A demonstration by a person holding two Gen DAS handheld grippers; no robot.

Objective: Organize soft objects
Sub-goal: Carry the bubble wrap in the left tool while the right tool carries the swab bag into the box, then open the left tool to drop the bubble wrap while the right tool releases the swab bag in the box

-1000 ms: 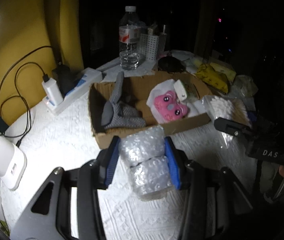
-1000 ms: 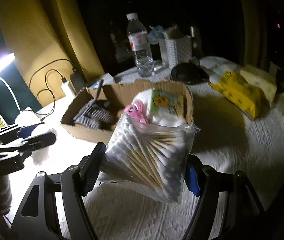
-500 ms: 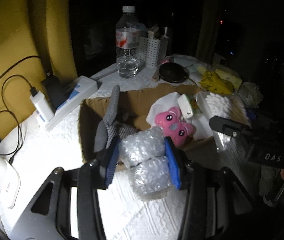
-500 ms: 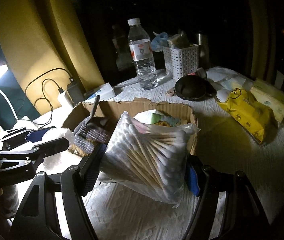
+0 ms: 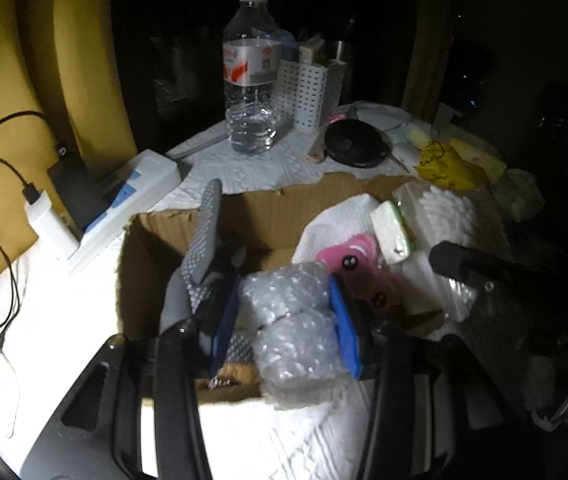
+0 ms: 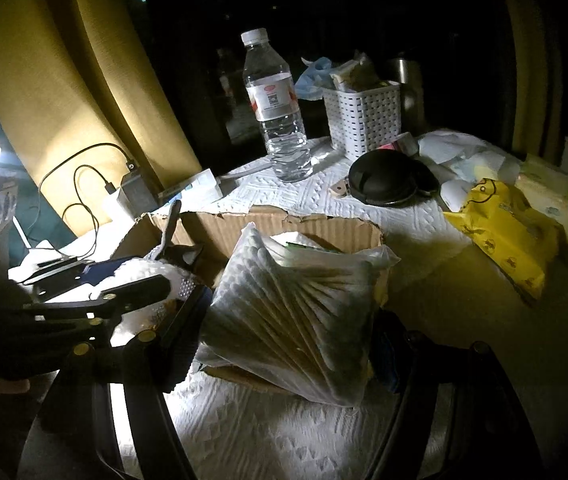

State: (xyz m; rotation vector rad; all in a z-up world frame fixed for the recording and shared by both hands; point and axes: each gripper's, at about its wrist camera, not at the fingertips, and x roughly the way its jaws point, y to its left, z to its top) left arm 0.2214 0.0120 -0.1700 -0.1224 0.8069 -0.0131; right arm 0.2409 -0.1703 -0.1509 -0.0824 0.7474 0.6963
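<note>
Inside the cardboard box (image 5: pixel 268 216) lie a pink plush (image 5: pixel 357 258) and grey cloth (image 5: pixel 200 248)

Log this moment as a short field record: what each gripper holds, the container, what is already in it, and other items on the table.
left gripper: shut on bubble wrap roll, over the box
right gripper: shut on bag of cotton swabs, at the box's near edge
container: open cardboard box
in box: pink plush toy, grey dotted cloth
behind box: water bottle, white basket, yellow packet
</note>
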